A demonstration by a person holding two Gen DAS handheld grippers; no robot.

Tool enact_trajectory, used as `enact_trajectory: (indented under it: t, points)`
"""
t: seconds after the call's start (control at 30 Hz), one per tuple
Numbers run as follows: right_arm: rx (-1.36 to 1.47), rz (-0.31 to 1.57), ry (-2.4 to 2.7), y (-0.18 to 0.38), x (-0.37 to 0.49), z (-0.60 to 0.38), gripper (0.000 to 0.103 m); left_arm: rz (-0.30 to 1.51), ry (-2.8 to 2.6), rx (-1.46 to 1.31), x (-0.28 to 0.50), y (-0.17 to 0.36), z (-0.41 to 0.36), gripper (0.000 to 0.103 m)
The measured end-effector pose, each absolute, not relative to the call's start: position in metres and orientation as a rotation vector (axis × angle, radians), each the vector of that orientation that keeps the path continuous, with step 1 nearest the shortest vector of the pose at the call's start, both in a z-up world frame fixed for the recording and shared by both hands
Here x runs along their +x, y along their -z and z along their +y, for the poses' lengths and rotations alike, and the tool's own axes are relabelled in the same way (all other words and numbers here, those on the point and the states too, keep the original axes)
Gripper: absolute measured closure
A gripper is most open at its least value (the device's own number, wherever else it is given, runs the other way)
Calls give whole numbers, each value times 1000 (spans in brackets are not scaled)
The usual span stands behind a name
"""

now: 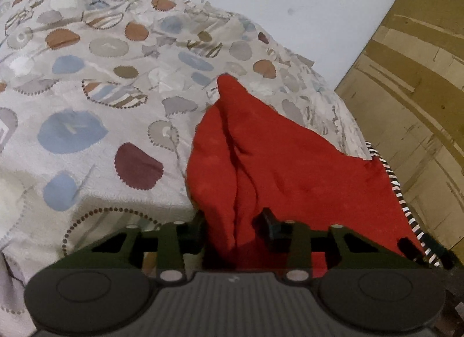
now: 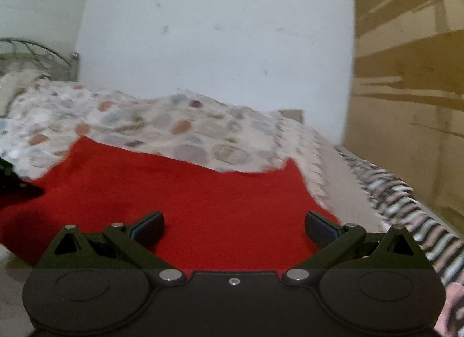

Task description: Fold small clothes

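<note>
A red cloth (image 1: 278,163) lies bunched on the patterned bedspread (image 1: 87,90) in the left wrist view. My left gripper (image 1: 233,228) is shut on a bunched fold of the red cloth and lifts it into a ridge. In the right wrist view the red cloth (image 2: 179,192) spreads flat under my right gripper (image 2: 233,227), whose jaws stand wide open just above it, holding nothing. The tip of the left gripper shows at the left edge of that view (image 2: 17,183).
A black-and-white striped garment (image 1: 406,200) lies at the bed's right edge, also in the right wrist view (image 2: 406,209). A white wall (image 2: 217,32) stands behind the bed and a brown wooden wardrobe (image 2: 411,76) to the right. A metal headboard (image 2: 37,50) is far left.
</note>
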State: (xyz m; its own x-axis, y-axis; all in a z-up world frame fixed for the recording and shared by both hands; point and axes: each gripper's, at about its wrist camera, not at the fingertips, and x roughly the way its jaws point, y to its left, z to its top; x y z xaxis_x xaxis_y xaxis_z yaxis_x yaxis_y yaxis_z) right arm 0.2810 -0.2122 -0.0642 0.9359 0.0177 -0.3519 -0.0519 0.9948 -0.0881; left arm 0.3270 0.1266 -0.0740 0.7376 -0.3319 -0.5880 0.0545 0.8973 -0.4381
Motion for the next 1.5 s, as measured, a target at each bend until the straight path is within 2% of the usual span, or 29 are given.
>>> enact_trajectory:
  t: [0.2, 0.47, 0.6, 0.73, 0.87, 0.97, 1.07, 1.17, 1.27, 1.3, 1.37, 1.43, 1.5]
  points:
    - [-3, 373, -54, 86, 284, -222, 0, 657, 202, -307, 319, 67, 112, 76]
    - [19, 340, -58, 90, 277, -225, 0, 689, 143, -311, 331, 42, 97, 83]
    - [43, 341, -64, 87, 274, -231, 0, 617, 197, -250, 340, 4, 64, 85]
    - [45, 224, 63, 75, 252, -238, 0, 558, 291, -112, 346, -32, 10, 85]
    - [-2, 201, 169, 71, 237, -253, 0, 534, 389, 12, 347, -52, -48, 85]
    - [-22, 251, 204, 80, 233, -266, 0, 549, 464, 100, 345, -50, -90, 85]
    - [26, 294, 204, 90, 230, -278, 0, 617, 517, 192, 347, -24, -127, 85]
    - [64, 299, 204, 98, 227, -283, 0, 663, 549, 194, 348, 0, -135, 85]
    - [67, 290, 208, 101, 225, -282, 0, 628, 555, 197, 343, 2, -133, 83]
    - [61, 286, 210, 102, 226, -281, 0, 625, 555, 185, 343, -1, -129, 81]
    - [54, 286, 214, 102, 226, -278, 0, 607, 552, 146, 346, -6, -121, 70]
    - [55, 288, 217, 102, 228, -277, 0, 596, 562, 101, 344, -12, -116, 41]
    - [53, 288, 218, 102, 228, -278, 0, 585, 577, 67, 344, -17, -112, 25]
